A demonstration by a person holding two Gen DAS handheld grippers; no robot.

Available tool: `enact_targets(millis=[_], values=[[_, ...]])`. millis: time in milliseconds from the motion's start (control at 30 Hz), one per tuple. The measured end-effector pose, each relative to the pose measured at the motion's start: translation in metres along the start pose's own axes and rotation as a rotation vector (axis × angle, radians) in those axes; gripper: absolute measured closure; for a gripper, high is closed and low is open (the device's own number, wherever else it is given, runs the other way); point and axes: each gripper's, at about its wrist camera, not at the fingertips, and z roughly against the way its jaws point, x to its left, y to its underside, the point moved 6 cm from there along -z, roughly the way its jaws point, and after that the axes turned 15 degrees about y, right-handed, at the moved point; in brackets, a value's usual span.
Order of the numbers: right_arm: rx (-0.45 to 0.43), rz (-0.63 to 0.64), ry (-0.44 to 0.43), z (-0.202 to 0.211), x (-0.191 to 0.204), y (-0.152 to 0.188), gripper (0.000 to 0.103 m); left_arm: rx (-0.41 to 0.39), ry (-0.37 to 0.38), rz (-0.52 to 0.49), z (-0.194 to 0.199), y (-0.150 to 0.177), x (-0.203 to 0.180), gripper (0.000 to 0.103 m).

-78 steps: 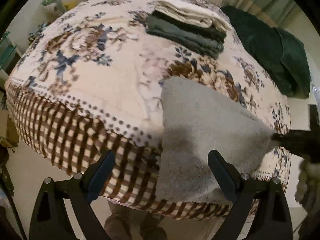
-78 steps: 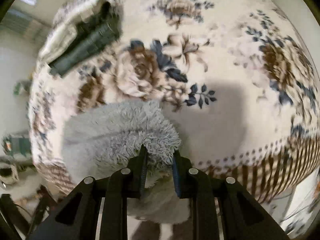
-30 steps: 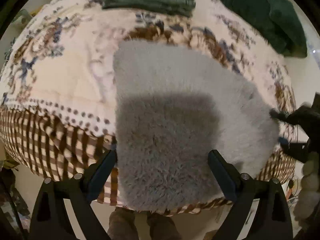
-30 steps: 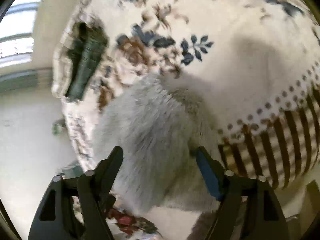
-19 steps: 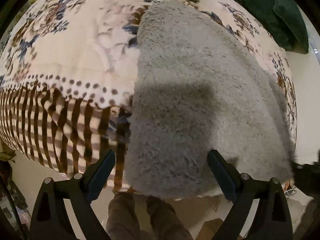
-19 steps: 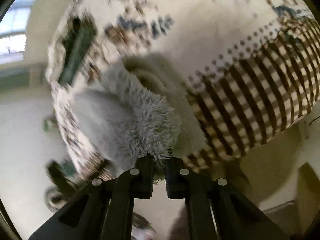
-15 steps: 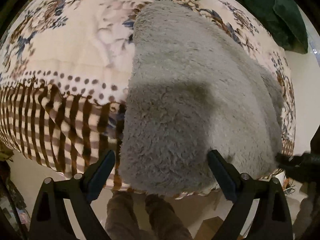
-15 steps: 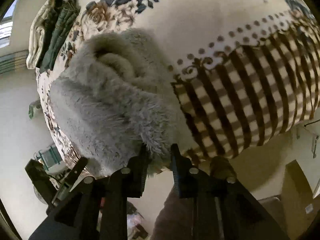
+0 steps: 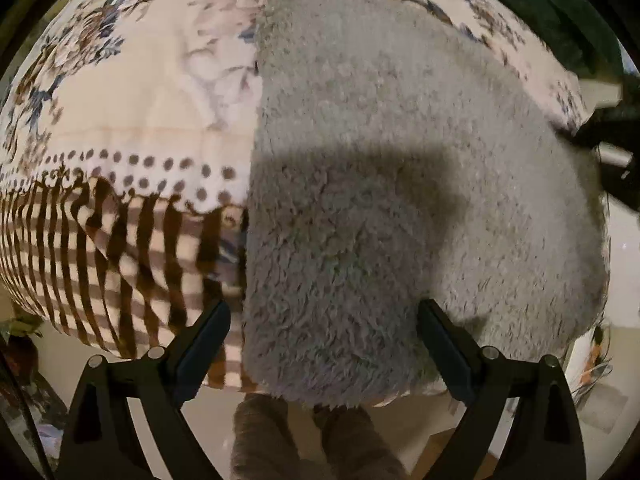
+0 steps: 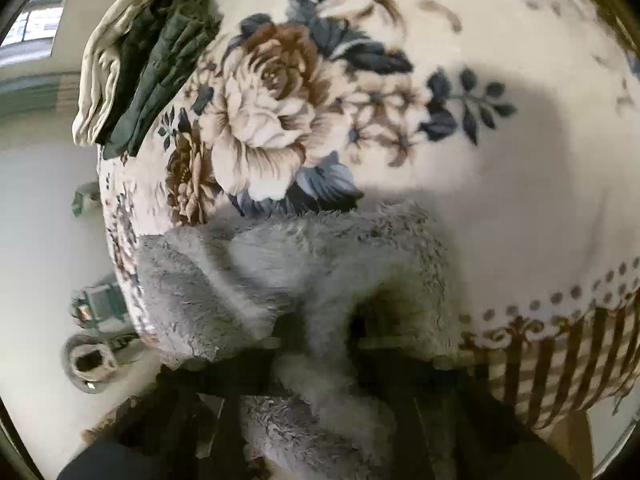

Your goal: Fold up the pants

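Note:
The grey fluffy pants (image 9: 380,168) lie over the near edge of the floral bedspread (image 9: 132,92) and hang down its front. My left gripper (image 9: 324,340) is open, its jaws on either side of the hanging near end, not closed on it. The right gripper (image 9: 600,140) shows at the right edge of the left wrist view, at the pants' right edge. In the right wrist view my right gripper (image 10: 316,344) is shut on a bunched fold of the pants (image 10: 312,264), and its fingers are mostly hidden by blur and fleece.
A stack of folded dark green and cream clothes (image 10: 136,72) lies at the far side of the bed. A dark green blanket (image 9: 560,8) lies at the back right. The checked border (image 9: 80,248) of the bedspread hangs over the bed's front. The floor is below.
The right gripper let go, then shut again on the pants' edge and lifted it over the bed. The left gripper stayed open and came closer to the pants.

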Motion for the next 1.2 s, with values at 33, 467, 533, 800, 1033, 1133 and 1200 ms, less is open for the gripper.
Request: enact_targets(millis=[33, 467, 533, 800, 1033, 1133, 1200], values=[[-0.059, -0.045, 0.011, 0.010, -0.012, -0.006, 0.095, 0.009, -0.003, 0.001, -0.002, 0.003, 0.002, 0.008], [0.100, -0.048, 0.019, 0.008, -0.077, 0.083, 0.019, -0.037, 0.052, 0.043, 0.017, 0.007, -0.002, 0.008], [0.185, -0.074, 0.017, -0.012, -0.087, 0.109, 0.022, -0.020, 0.047, 0.045, 0.008, 0.008, 0.002, 0.008], [0.227, -0.236, -0.026, -0.010, -0.127, 0.165, 0.086, 0.049, 0.039, 0.037, 0.002, 0.018, 0.010, 0.008], [0.154, -0.104, 0.035, 0.015, -0.120, 0.148, 0.028, -0.040, 0.134, 0.059, 0.046, 0.006, 0.001, 0.008], [0.079, -0.116, -0.030, 0.032, -0.109, 0.112, 0.021, -0.095, 0.148, 0.045, 0.060, -0.029, -0.007, 0.008], [0.054, -0.142, -0.071, 0.028, -0.097, 0.076, 0.021, -0.126, 0.159, 0.032, 0.061, -0.063, -0.012, 0.008]])
